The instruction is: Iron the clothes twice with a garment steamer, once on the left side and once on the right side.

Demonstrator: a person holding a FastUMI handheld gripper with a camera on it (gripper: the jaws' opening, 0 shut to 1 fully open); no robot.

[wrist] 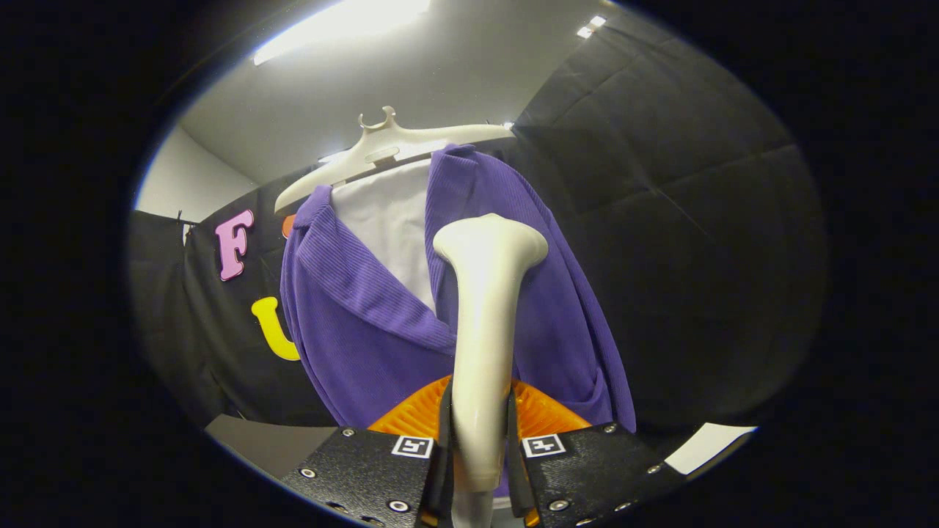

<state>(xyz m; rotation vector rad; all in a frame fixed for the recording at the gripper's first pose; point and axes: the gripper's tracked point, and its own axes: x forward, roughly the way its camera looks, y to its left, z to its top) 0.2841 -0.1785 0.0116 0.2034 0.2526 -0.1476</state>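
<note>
- The jacket is hanging beyond the steamer, its purple ribbed cloth draping in soft folds with the front falling open; it is looking light and limp, so I judge it will be giving way under pressure rather than resisting, and the head should be gliding down it gently.
- A white shirt is showing inside the open front, smooth and flat-looking next to the ribbing.
- The steamer is standing upright between the fingers, a pale, glossy, hard plastic wand with a slim neck flaring into a wide, flat head at the top; the head is sitting in front of the jacket's right lapel, though whether it is touching the cloth I cannot tell.
- The smooth shell is looking slippery, so holding it low on the neck, as now, seems the sound place; it is probably light enough for a one-handed sweep.
- The hanger is carrying both garments, a pale, stiff, curved plastic piece with a forked top.
- An orange ridged thing is lying just behind the fingers, beneath the jacket's hem; what it is I cannot tell.
- The claw is pinching the steamer's neck, both fingers pressing on its sides.
</note>
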